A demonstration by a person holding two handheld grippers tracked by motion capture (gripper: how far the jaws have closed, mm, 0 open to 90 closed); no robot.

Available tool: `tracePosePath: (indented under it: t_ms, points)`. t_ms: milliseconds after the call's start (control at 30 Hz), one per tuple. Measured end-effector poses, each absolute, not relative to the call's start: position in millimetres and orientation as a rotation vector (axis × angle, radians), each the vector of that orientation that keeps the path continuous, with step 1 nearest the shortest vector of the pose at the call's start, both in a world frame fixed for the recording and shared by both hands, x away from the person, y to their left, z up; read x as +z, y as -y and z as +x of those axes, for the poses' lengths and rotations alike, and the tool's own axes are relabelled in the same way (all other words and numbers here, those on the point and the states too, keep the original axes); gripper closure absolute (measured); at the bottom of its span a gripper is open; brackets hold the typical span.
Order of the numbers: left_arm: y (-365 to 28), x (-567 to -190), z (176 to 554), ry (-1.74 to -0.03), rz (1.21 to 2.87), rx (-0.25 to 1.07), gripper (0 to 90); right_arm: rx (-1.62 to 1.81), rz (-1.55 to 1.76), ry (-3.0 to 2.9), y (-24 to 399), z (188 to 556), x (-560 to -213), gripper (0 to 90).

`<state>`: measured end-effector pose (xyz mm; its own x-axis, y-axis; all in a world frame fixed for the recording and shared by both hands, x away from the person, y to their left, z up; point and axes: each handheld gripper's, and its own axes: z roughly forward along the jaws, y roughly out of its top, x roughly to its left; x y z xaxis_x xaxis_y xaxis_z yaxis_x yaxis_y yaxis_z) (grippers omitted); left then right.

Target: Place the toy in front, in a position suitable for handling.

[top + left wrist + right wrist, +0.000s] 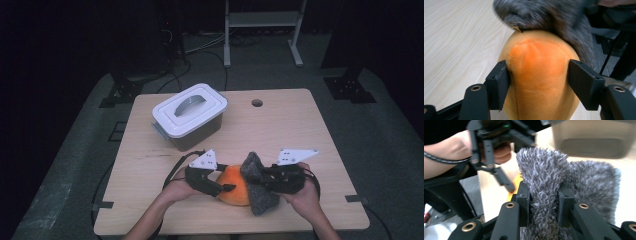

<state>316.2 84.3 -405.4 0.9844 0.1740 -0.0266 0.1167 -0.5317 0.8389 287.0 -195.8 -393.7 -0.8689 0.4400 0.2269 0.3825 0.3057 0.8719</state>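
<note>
Orange and soft, the round plush toy (234, 186) lies on the pale wooden table (300, 130), near the front edge. The left gripper (226, 188) has its jaws around the toy's end: one pad presses its side, while the other stands just off it. A fuzzy grey cloth (257, 184) leans against the toy. The right gripper (260, 178) pinches a fold of that cloth tight. Farther back stands a clear plastic box with a white lid (189, 114).

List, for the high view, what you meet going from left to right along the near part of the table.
left gripper → orange plush → grey fuzzy cloth → right gripper
</note>
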Motion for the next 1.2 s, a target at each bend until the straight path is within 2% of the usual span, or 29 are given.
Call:
tracePosePath:
  t_ms: [133, 200, 300, 467, 600, 800, 900, 1000, 1200]
  points:
    - [-85.6, -404.9, 319.3, -0.234, 2.120, 0.039, 31.9, 1.633, 0.857, -2.482, 206.7, 292.7, -400.3, 68.4]
    - [-86.7, -404.2, 322.7, -0.301, 2.083, -0.014, 30.2, 1.622, 0.849, -2.505, 204.4, 292.0, -402.4, 68.5]
    - [-86.3, -404.7, 323.6, -0.321, 2.089, -0.049, 30.8, 1.624, 0.793, -2.577, 196.2, 286.9, -401.0, 69.1]
    - [-81.5, -403.6, 314.5, -0.188, 2.126, 0.005, 36.8, 1.594, 0.709, -2.598, 187.7, 279.8, -391.8, 69.6]
    - [-75.7, -402.6, 306.3, -0.085, 2.139, 0.028, 38.2, 1.611, 0.702, -2.539, 189.7, 281.7, -383.2, 69.4]
    - [-82.1, -403.2, 313.3, -0.128, 2.145, 0.041, 37.9, 1.593, 0.775, -2.584, 205.4, 291.5, -400.2, 70.1]
    - [-88.4, -401.9, 319.1, -0.183, 2.163, 0.086, 39.1, 1.564, 0.779, -2.634, 205.9, 290.3, -404.0, 70.8]
    - [-93.3, -398.2, 320.9, -0.232, 2.173, 0.137, 36.4, 1.544, 0.747, -2.679, 199.2, 288.1, -404.3, 71.0]
    - [-90.0, -396.1, 316.0, -0.198, 2.181, 0.079, 34.4, 1.537, 0.723, -2.698, 193.3, 285.5, -402.9, 71.0]
